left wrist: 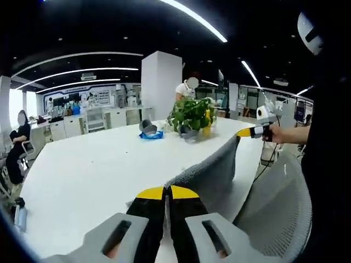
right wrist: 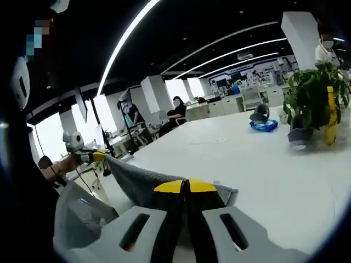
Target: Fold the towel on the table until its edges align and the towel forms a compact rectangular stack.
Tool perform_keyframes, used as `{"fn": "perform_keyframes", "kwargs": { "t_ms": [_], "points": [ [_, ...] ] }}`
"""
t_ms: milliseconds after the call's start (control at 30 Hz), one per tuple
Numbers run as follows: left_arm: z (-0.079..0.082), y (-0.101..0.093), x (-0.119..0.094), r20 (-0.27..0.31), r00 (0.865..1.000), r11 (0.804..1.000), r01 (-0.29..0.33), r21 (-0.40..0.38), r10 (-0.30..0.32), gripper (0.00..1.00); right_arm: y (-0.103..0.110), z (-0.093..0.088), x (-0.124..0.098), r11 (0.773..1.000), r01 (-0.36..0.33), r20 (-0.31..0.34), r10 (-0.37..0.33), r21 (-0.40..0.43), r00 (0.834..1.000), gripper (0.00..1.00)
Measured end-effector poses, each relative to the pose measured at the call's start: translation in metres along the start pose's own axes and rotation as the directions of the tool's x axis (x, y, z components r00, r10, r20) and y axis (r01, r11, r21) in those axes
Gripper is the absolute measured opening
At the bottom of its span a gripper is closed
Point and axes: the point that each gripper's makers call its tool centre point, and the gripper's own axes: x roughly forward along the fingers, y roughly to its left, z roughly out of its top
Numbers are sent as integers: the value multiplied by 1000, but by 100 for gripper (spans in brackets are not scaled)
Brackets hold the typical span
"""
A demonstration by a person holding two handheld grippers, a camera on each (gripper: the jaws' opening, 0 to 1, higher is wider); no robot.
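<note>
Left claw (left wrist: 166,193): I have it clamped on one towel (left wrist: 211,172) corner.
Right claw (right wrist: 185,186): I grip the other corner.
Towel: stretched above white table (left wrist: 98,170).

Wide bare stretch of table (left wrist: 93,170) ahead of left gripper (left wrist: 167,193), open for passage toward far side. Potted plant (left wrist: 192,116) stands at far middle of table, blue-and-grey object (left wrist: 149,130) just beside it; both well apart from grippers. Towel (left wrist: 211,172) hangs stretched between left gripper and right gripper (left wrist: 245,132) along near edge, barring straight way between them. Mesh chair back (left wrist: 274,208) close behind towel, crowding near side. Right gripper view: table (right wrist: 263,175) open up to plant (right wrist: 312,101).
</note>
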Motion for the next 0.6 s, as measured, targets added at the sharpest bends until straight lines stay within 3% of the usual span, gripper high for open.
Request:
{"fn": "perform_keyframes", "kwargs": {
  "t_ms": [400, 600],
  "points": [
    [-29, 26, 38, -156, 988, 1000, 6, 9, -4, 1, -35, -17, 45, 1000, 11, -140, -13, -16, 990, 0],
    [-39, 40, 54, -191, 981, 999, 33, -5, -34, 1, -52, -28, 60, 1000, 18, -194, -14, 17, 981, 0]
  ]
}}
